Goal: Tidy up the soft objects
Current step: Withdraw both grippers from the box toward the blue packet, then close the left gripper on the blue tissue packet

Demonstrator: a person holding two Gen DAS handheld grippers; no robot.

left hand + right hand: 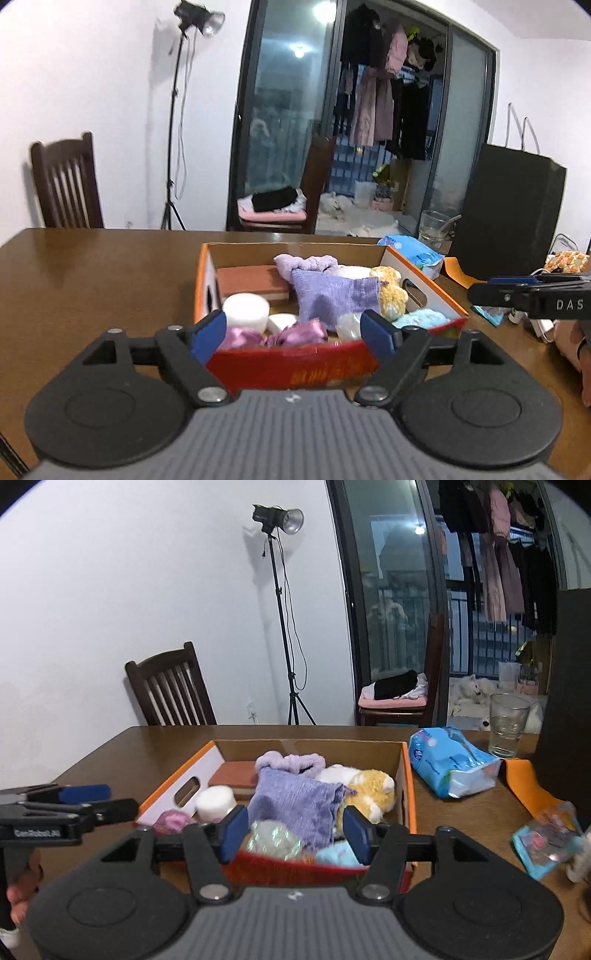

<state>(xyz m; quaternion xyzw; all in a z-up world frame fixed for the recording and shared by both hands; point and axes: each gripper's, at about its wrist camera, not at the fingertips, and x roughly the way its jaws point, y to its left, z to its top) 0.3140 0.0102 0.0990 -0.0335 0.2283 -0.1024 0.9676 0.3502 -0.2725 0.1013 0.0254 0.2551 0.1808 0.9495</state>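
A cardboard box [424,280], orange outside with a red front wall and oval handle cut-outs, sits on the glossy brown wooden table [92,280], and it is packed with soft things. A ribbed lilac cloth [332,299] is draped over the middle, with a fuzzy lilac headband [306,263] behind it and a woolly yellow plush [391,291] to its right. On the left lie a flat brick-red sponge [251,282] and a smooth white round pad [246,310]; at the front are shiny pink satin scrunchies [291,330] and a fluffy pale blue piece [421,319]. The left gripper [293,332] hovers just before the box's front wall, blue pads spread wide, nothing between them. The right gripper [291,829] hangs at the same wall, likewise wide and empty. Beside the box lie a crinkly blue wipes pack [450,764] and a clear glass [508,725].
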